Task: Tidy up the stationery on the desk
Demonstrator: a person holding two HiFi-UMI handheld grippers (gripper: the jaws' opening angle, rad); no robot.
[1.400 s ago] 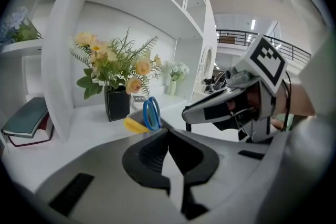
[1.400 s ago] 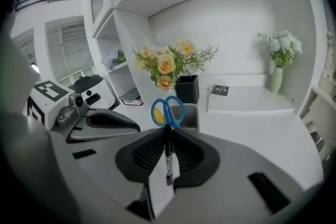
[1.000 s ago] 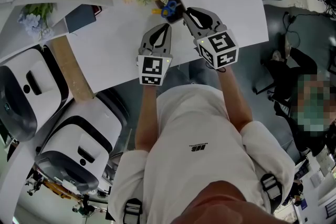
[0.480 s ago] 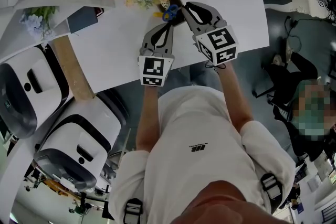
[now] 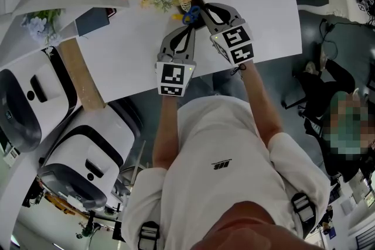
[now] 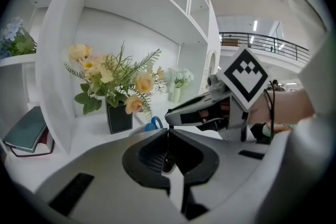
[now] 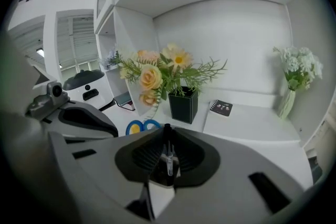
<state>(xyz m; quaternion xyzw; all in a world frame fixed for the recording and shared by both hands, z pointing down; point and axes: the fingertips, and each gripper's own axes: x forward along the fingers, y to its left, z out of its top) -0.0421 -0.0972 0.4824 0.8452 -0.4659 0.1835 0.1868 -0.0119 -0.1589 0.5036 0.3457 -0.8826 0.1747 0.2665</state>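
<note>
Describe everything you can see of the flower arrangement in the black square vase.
The black square vase stands upright on the white desk, inside a white shelf alcove. It looks matt and box-shaped, with straight sides. Peach, yellow and pale pink flowers rise from it among feathery green sprigs that spread wider than the vase. Nothing grips it; scissors with blue and yellow handles lie nearby.
</note>
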